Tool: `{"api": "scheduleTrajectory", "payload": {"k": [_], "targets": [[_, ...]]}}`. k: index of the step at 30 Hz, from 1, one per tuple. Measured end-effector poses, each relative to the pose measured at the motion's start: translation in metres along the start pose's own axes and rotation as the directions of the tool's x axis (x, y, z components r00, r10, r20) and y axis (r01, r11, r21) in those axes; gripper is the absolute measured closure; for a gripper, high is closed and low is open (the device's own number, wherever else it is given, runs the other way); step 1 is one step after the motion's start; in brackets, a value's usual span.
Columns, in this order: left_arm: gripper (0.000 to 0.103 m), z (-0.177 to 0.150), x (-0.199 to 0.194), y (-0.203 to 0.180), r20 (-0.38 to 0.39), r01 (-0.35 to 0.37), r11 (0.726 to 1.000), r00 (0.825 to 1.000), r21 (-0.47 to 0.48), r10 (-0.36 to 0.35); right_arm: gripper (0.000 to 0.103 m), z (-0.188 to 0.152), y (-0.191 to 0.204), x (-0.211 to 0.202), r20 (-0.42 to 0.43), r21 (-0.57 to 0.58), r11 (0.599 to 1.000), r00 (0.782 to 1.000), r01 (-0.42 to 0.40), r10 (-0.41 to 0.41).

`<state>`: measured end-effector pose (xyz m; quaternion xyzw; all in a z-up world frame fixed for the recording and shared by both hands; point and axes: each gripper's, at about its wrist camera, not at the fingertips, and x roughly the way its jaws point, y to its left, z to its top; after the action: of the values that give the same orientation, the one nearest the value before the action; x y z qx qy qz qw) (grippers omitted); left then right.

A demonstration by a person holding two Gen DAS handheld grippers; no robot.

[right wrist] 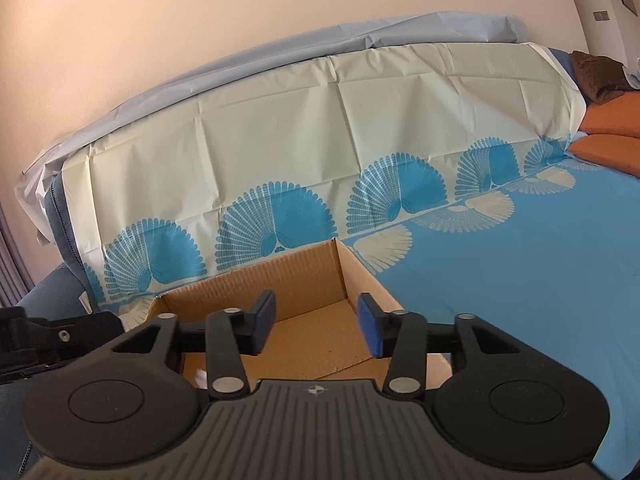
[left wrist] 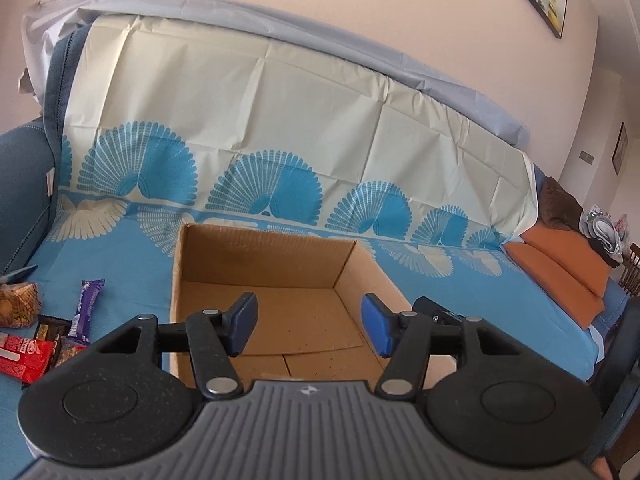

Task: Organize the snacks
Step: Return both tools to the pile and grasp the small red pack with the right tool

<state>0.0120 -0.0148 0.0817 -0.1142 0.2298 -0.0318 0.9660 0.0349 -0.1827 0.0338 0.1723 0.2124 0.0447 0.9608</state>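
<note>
An open cardboard box (left wrist: pixel 280 276) stands on the blue cloth. My left gripper (left wrist: pixel 310 326) hovers over its near edge, open, with nothing between its blue pads. Left of the box lie snacks: a purple bar (left wrist: pixel 86 306), a dark bar (left wrist: pixel 50 330), a red packet (left wrist: pixel 24 360) and a brown bag (left wrist: pixel 16 304). In the right wrist view my right gripper (right wrist: pixel 316 330) is over the same box (right wrist: pixel 308 276), open and holding nothing. A small blurred white thing (right wrist: pixel 200 378) shows at the box's near side; I cannot tell what it is.
A sofa seat under a blue cloth (right wrist: pixel 520 280), cream with blue fans up the backrest (left wrist: pixel 260 120). Orange cushions (left wrist: pixel 560 276) lie at the right end. A dark chair (left wrist: pixel 632 272) stands at the far right edge.
</note>
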Motion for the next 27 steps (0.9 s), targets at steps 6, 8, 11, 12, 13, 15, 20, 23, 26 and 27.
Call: {"api": "scheduleTrajectory", "payload": {"k": [6,8,11,12,13,15,20,23,26,27], "targets": [[0.045,-0.019,-0.031,0.033,0.115,-0.060,0.997,0.991,-0.050,0.066,0.052,-0.007,0.012,-0.003,0.045,-0.040,0.999,0.999,0.017,-0.016],[0.050,-0.022,-0.039,0.047,0.111,-0.058,0.996,0.992,-0.067,0.065,0.052,-0.010,0.019,-0.005,0.069,-0.071,0.997,0.998,0.017,-0.012],[0.069,-0.023,-0.047,0.069,0.067,-0.054,0.996,0.996,-0.071,0.058,0.052,-0.015,0.028,-0.008,0.070,-0.110,0.994,0.998,0.007,0.001],[0.074,-0.023,-0.049,0.078,0.055,-0.059,0.995,0.996,-0.078,0.064,0.052,-0.016,0.030,-0.008,0.062,-0.121,0.993,0.998,0.005,0.002],[0.084,-0.024,-0.052,0.088,0.046,-0.066,0.995,0.997,-0.078,0.069,0.052,-0.018,0.032,-0.008,0.050,-0.127,0.992,0.999,0.001,0.005],[0.090,-0.025,-0.055,0.104,0.037,-0.089,0.995,0.995,-0.043,0.090,0.052,-0.020,0.035,-0.008,0.024,-0.124,0.992,0.999,-0.022,0.025],[0.090,-0.036,-0.059,0.153,0.019,-0.161,0.982,0.987,0.095,0.160,0.052,-0.030,0.055,-0.016,0.002,-0.193,0.979,0.998,-0.061,0.063],[0.090,-0.051,-0.059,0.192,-0.004,-0.153,0.983,0.988,0.097,0.154,0.052,-0.039,0.074,-0.024,0.004,-0.262,0.959,0.994,-0.106,0.111],[0.090,-0.064,-0.062,0.223,-0.036,-0.157,0.987,0.987,-0.009,0.157,0.065,-0.047,0.094,-0.032,0.015,-0.321,0.935,0.987,-0.147,0.160],[0.090,-0.064,-0.066,0.228,-0.013,-0.162,0.986,0.987,-0.045,0.162,0.073,-0.050,0.100,-0.034,0.010,-0.335,0.927,0.983,-0.171,0.185]]}}
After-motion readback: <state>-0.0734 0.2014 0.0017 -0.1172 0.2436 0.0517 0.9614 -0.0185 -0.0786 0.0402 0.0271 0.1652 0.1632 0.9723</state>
